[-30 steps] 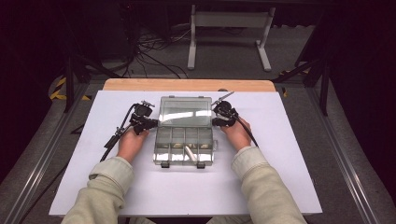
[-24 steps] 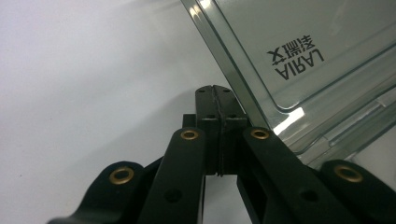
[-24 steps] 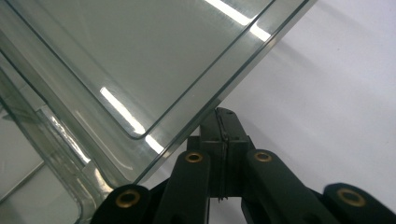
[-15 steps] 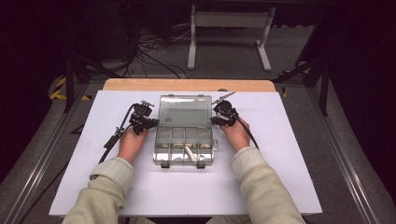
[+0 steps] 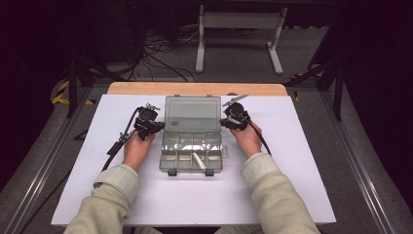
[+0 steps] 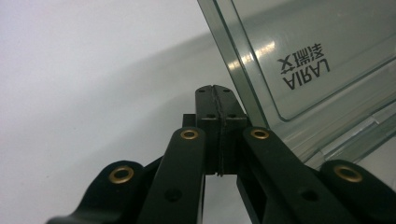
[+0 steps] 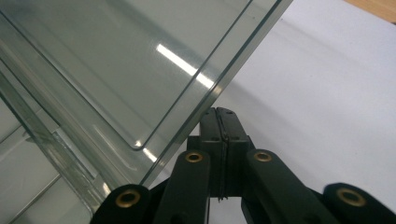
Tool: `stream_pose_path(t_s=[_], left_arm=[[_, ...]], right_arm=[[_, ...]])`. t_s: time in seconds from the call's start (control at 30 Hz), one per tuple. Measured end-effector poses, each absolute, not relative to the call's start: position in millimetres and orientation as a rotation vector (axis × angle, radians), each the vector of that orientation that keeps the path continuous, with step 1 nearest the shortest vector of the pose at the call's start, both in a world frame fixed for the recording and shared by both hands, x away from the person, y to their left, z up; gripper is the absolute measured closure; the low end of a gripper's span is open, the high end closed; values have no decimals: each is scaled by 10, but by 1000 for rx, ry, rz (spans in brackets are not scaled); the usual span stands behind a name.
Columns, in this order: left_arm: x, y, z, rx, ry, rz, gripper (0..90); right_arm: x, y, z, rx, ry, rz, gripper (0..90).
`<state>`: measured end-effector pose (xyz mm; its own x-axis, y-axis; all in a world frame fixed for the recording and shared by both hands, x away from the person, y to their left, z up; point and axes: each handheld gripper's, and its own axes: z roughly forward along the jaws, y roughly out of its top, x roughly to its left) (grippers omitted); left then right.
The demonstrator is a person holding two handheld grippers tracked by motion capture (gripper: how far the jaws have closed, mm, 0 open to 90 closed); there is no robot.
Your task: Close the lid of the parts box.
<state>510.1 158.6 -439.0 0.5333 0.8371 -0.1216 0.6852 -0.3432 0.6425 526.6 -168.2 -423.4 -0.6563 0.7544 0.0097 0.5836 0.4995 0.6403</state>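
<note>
Box: a clear plastic organiser box [image 5: 192,151] sits at the centre of the high view on the white desk [image 5: 302,170], its lid [image 5: 193,113] swung up and back toward the top of the frame
Compartments: the tray is split by clear dividers into several cells; one pale, longish piece [image 5: 198,160] lies slanted in a cell at the lower middle, and what it is cannot be told; what the other cells hold cannot be told either
Latches: two dark clasps [image 5: 172,172] on the front edge nearest the person
Left gripper: the left gripper [image 5: 152,126] stands just left of the lid; in the left gripper view its jaws are pressed together with nothing between them, the tips at the lid's edge [image 6: 243,79]; whether they touch it cannot be told
Right gripper: the right gripper [image 5: 228,122] stands just right of the lid; its jaws are likewise together and empty, the tips close under the lid's edge [image 7: 224,84]
Lid look: see-through and greenish, glossy with light streaks, with printed lettering [image 6: 303,65] seen mirrored in the left gripper view
Sleeves: pale sleeves [image 5: 112,195] enter from the bottom of the high view
</note>
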Motion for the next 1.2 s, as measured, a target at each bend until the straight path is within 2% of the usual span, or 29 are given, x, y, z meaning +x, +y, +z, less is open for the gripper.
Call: stream_pose_path(t_s=[0.23, 1.2], left_arm=[[5075, 1584, -4352, 2126, 1212, 350, 898], [5027, 1615, -4247, 2062, 1196, 363, 898]], right_arm=[[5242, -1687, -4171, 1115, 2449, 921, 900], [5184, -1697, -4045, 1086, 2398, 997, 900]])
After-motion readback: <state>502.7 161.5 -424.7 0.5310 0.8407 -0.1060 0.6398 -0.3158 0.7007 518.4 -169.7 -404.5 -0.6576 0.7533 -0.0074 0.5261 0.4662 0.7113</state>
